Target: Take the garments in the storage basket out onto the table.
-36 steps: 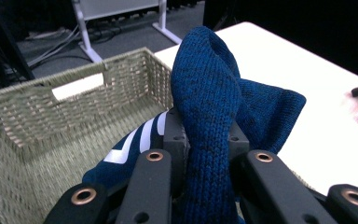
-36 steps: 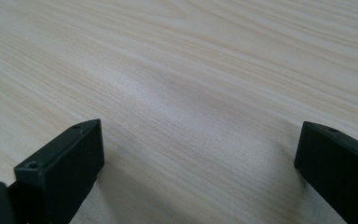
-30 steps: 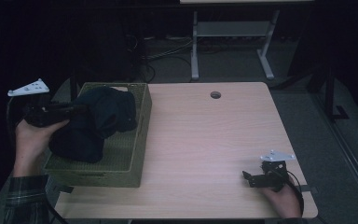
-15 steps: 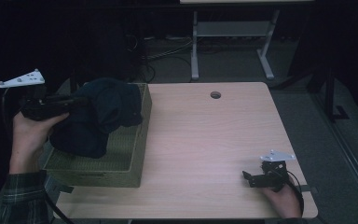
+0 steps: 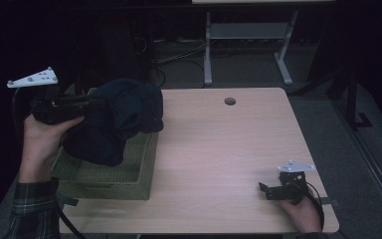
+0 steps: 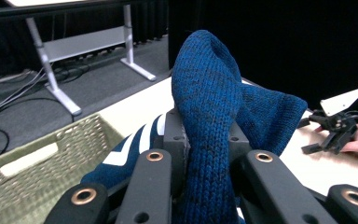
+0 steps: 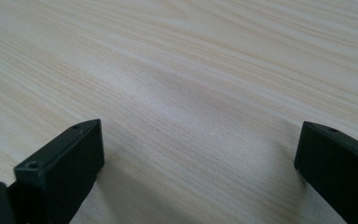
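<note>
1. Dim room behind, with a white-legged desk frame and cables on the grey floor.
2. Light wooden table, mostly bare, with a round cable hole near the far edge.
3. Woven green basket at the left end of the table, standing on its near-left corner.
4. Blue knitted sweater, with white stripes seen in the left gripper view, hanging above the basket; lower part of the cloth sagging down inside the basket, upper bunch reaching over the right wall toward the table.
5. Left gripper pinching a thick fold of the sweater, jaws pressed on the knit from both sides, pointing level toward the right of the high view.
6. Right gripper resting low at the near-right corner, jaws spread wide with nothing between them.
7. Key relation, as judgement: bare table lying to the right of the held sweater, between the two grippers; left hand much nearer, right hand well apart, so probably carrying across before any second grip.
</note>
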### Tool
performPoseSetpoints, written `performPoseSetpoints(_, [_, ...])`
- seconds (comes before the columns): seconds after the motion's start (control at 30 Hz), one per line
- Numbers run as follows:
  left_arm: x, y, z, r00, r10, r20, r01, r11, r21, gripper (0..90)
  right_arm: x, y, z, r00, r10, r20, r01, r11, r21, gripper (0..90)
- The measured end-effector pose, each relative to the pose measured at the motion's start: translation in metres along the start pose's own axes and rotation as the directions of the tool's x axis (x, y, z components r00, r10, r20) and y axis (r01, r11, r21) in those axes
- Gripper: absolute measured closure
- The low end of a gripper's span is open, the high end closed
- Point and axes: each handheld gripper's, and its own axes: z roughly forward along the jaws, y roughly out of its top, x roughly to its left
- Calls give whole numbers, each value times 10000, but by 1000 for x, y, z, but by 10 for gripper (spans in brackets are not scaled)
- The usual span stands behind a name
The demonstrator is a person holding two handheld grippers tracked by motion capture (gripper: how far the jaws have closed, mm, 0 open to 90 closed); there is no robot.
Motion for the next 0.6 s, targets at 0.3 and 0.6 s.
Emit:
performPoseSetpoints(0.3, [-16,13,16,9985,225,495,-220,9997,-115,772,0,0,0,10000,1,-1,-1,10000,1,10])
performPoseSetpoints(0.6, [-34,23,40,9932,423,1086,-406,9990,-178,773,0,0,0,10000,-4,-1,4,10000,-3,10])
